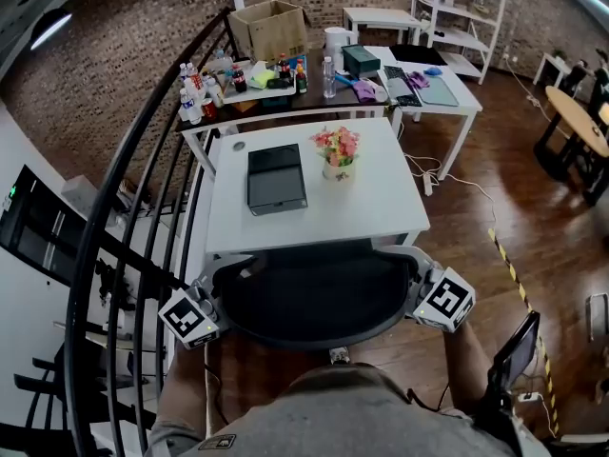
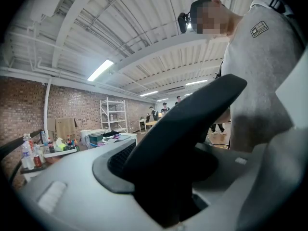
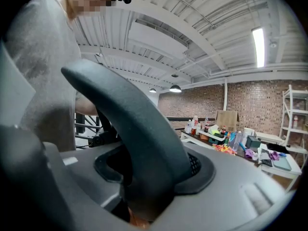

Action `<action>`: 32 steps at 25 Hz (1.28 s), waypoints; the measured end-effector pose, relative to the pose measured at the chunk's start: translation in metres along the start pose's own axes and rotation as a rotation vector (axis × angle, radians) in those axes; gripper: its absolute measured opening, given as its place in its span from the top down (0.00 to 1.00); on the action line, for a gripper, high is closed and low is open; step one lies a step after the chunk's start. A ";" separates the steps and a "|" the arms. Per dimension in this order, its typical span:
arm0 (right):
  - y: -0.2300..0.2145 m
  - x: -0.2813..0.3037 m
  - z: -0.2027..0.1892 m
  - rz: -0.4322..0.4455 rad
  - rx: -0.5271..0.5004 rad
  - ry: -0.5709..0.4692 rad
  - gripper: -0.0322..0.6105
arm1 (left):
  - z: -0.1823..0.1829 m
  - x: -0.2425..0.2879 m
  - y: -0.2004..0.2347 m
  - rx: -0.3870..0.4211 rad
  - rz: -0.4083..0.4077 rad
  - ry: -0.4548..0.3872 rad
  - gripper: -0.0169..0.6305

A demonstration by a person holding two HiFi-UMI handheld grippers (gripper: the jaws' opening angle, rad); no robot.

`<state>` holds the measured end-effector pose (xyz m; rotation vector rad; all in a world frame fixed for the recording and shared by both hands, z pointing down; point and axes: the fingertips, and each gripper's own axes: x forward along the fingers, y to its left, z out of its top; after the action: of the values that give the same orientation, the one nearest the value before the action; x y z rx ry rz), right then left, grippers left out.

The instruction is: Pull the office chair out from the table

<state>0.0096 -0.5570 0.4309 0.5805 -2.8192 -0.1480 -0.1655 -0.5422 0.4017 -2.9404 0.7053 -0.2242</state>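
The office chair has a black mesh back in a grey frame and stands at the near edge of the white table, its seat under the top. My left gripper clasps the left side of the backrest and my right gripper the right side. In the left gripper view the chair's dark curved edge and grey frame fill the space at the jaws. The right gripper view shows the same dark edge and grey frame. The pads themselves are hidden by the chair.
A black box and a pot of flowers sit on the table. A black railing runs along the left. Behind stands a second table with bottles and a cardboard box. Wooden floor with striped tape lies to the right.
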 end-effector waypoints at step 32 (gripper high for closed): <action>0.160 -0.073 -0.001 -0.032 0.066 0.040 0.59 | 0.008 -0.072 -0.150 0.018 -0.109 -0.009 0.60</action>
<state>0.0144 -0.3818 0.4395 0.6357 -2.7866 -0.0484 -0.1616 -0.3757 0.4064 -2.9634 0.5401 -0.2257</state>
